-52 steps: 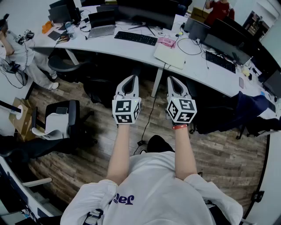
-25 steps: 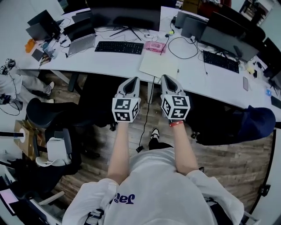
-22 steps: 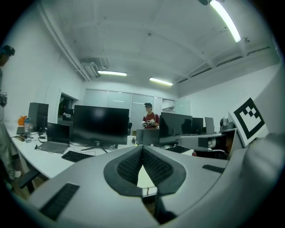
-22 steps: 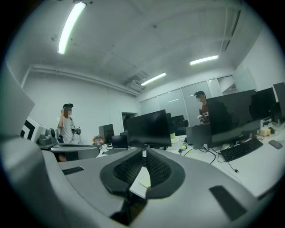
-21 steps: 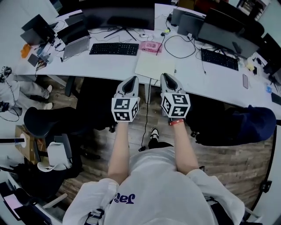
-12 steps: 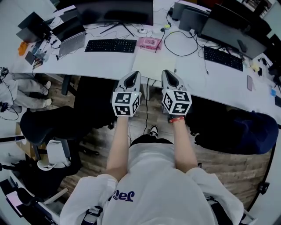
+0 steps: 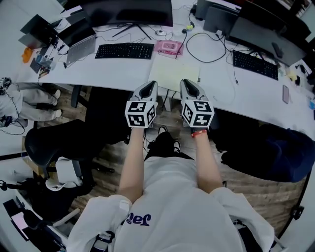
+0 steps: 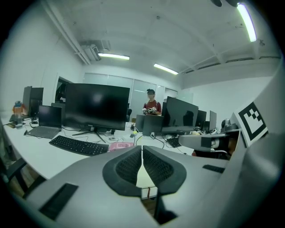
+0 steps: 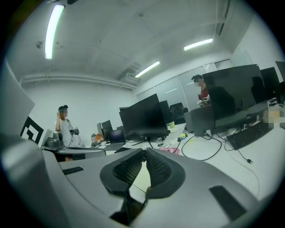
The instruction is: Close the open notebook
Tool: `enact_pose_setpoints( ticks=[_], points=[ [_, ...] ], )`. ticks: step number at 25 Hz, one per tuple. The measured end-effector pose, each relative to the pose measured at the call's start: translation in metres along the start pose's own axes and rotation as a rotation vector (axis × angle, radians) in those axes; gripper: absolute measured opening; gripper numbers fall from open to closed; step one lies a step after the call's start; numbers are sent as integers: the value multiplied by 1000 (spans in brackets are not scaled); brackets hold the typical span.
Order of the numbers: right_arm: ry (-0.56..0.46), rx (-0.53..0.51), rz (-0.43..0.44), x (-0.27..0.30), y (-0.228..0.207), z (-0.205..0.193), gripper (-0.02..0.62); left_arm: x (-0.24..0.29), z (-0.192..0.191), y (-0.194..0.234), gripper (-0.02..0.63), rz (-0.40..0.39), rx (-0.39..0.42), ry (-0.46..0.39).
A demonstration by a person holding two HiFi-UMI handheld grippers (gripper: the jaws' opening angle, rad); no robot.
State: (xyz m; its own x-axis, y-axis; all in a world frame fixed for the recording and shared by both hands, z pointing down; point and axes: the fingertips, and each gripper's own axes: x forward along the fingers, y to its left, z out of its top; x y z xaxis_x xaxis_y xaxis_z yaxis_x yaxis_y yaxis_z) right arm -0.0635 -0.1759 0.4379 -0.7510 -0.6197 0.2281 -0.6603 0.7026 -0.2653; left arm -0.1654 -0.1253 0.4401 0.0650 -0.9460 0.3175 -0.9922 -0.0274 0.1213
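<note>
The open notebook (image 7: 174, 72) lies flat with pale cream pages at the front edge of the white desk (image 7: 118, 71). Both of my grippers hang side by side in the air just before that edge, pointing at the notebook. The left gripper (image 7: 149, 85) is shut and empty, level with the notebook's left corner. The right gripper (image 7: 188, 83) is shut and empty too, at the notebook's near right part. A strip of cream page (image 8: 142, 178) shows under the closed left jaws, and the same page (image 9: 139, 180) shows below the right jaws. Neither gripper touches the notebook.
A black keyboard (image 7: 124, 50) and a pink item (image 7: 170, 47) lie behind the notebook, below a large monitor (image 7: 129, 11). A laptop (image 7: 78, 45) sits at the left and a second keyboard (image 7: 256, 65) at the right. A black chair (image 7: 54, 142) stands at my left. People stand in the distance.
I have stepped up to the desk. The notebook has come from far ahead to just beyond the gripper tips. Both grippers moved forward and sank a little, still shut.
</note>
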Motion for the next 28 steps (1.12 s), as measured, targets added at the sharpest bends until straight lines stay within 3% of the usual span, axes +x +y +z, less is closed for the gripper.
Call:
enact_pose_setpoints(
  ticks=[7,12,19,28],
  points=[
    [19,12,18,22,-3,-8,40,19,-21,17,25,-9,-80,36],
    [37,17,11,41,-5,-18,39,40,-52,33,92,-36,-160,83],
    [83,71,-8,66,-14,-42,38,61,-94,64,162,-14,-300,130],
    [129,97,-13,89,-12,-63,38,75,-130,87,216,-19,-463,158]
  ],
)
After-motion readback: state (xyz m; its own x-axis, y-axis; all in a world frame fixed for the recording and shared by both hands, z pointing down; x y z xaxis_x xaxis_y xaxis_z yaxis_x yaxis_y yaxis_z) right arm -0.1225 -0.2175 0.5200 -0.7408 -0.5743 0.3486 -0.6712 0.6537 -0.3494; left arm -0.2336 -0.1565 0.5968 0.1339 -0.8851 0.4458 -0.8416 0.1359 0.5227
